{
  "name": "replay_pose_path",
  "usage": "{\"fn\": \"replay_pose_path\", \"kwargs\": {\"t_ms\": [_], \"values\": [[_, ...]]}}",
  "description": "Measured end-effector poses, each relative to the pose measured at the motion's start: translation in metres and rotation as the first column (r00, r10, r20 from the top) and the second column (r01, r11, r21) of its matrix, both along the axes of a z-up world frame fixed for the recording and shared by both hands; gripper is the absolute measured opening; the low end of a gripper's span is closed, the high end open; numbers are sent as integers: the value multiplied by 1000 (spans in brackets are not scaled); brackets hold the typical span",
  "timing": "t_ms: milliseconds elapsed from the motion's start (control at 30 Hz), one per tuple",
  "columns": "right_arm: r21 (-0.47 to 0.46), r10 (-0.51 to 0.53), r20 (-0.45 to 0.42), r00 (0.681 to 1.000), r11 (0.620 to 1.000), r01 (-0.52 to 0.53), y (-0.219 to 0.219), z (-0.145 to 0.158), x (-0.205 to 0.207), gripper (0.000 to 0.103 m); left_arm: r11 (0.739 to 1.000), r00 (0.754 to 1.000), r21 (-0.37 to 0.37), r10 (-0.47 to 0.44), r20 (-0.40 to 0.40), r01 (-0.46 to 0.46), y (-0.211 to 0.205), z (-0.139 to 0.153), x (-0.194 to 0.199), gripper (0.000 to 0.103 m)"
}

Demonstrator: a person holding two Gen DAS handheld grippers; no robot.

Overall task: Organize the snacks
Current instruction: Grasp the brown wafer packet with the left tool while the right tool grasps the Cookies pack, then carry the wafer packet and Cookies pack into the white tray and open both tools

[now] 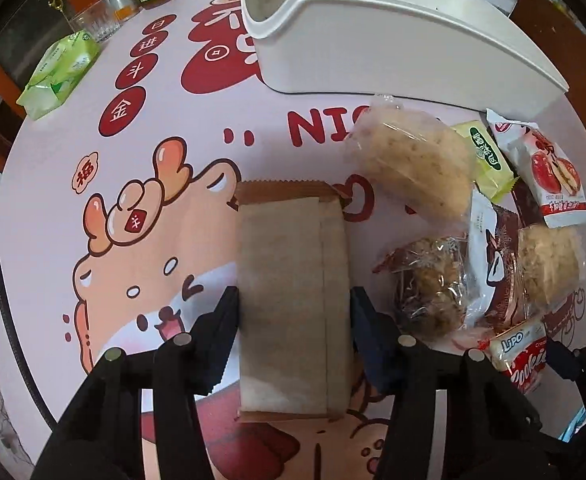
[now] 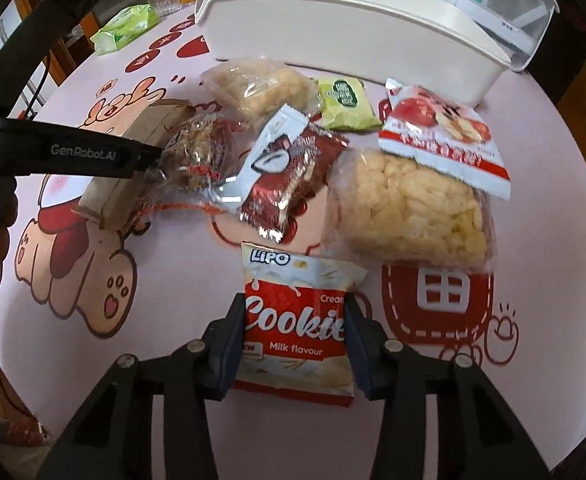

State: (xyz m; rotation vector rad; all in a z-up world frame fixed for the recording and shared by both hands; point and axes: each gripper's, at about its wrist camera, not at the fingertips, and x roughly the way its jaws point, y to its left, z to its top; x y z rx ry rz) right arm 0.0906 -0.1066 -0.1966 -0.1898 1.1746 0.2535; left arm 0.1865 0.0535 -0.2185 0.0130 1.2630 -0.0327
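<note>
White bin (image 2: pixel 349 36) sits across the top of the right view, open side up; some packets already show inside it at the upper edge. Loose pile mid-frame below it: puffed-snack bag (image 2: pixel 409 208), apple-print packet (image 2: pixel 441 132), brown wafer packet (image 2: pixel 289 168), green packet (image 2: pixel 347 104). Left gripper (image 1: pixel 293 312) has its jaws clamped on the sides of a brown paper pack (image 1: pixel 293 300), centre of the left view; looks boxy and fairly stiff, so a side squeeze should hold. Right gripper (image 2: pixel 293 340) has its jaws pressed on both edges of the cookie packet (image 2: pixel 297 320), low centre of its view. Likely light, slick film, brittle contents: grip the edges, not the middle, go easy. Puffed bags probably crush worst.
</note>
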Motion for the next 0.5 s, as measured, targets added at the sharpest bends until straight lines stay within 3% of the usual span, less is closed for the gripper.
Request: {"fn": "replay_pose_path", "kwargs": {"t_ms": [167,333,500], "values": [[-12,-1,15,1000,1000,2,-9,8,-15,45,1000,1000,-12,-4,-18,4,-6,8,-20,52],[-11,-17,75,997,1000,18,-24,28,-23,45,996,997,49,-70,32,69,-18,32,-58,52],[15,-33,129,991,999,31,-39,50,-26,45,992,989,42,-118,90,115,-36,65,-76,52]]}}
